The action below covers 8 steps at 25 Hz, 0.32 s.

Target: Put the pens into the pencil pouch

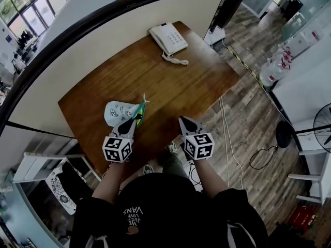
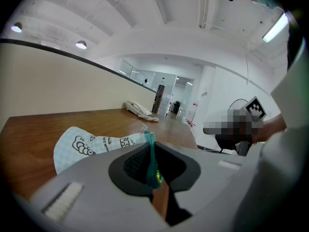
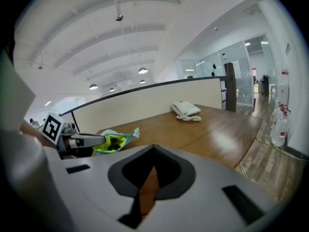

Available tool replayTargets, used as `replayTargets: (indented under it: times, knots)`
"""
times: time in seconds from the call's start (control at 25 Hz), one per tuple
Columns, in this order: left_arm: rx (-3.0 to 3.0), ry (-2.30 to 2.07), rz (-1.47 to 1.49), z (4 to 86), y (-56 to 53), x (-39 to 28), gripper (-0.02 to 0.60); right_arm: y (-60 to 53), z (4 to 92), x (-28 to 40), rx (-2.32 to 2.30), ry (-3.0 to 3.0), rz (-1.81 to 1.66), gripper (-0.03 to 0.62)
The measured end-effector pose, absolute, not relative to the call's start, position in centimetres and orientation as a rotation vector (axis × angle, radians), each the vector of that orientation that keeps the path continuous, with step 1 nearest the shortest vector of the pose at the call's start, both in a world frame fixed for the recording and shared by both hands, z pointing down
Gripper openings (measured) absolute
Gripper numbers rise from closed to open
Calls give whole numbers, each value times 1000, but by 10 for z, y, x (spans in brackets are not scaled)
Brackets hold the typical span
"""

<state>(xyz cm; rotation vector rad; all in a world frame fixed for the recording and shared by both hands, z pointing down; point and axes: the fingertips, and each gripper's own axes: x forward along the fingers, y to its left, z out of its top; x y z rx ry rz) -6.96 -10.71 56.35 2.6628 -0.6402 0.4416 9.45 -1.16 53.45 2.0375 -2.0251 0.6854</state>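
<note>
The pencil pouch (image 1: 118, 112) is pale with cartoon print and lies on the wooden table (image 1: 170, 87) at the front left. My left gripper (image 1: 135, 119) is shut on its teal zipper edge (image 2: 150, 151) and holds the mouth up. From the right gripper view the pouch (image 3: 114, 141) gapes open and shows a yellow-green lining with dark shapes inside that I cannot make out. My right gripper (image 1: 184, 120) hovers over the table's front edge, right of the pouch, shut with nothing between its jaws (image 3: 151, 174). No loose pen shows on the table.
A white desk phone (image 1: 168, 37) with a coiled cord sits at the table's far end. A cream partition (image 1: 103, 40) runs along the table's left side. To the right on the wooden floor are a white cable (image 1: 227, 138), a fan (image 1: 325, 125) and bottles (image 1: 274, 68).
</note>
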Motion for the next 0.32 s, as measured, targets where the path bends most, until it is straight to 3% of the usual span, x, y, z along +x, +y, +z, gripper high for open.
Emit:
replayTargets:
  times: [0.32]
  knots:
    - [2661, -638, 446, 562, -105, -67, 35, -10, 532, 97, 2043, -2024, 689, 11]
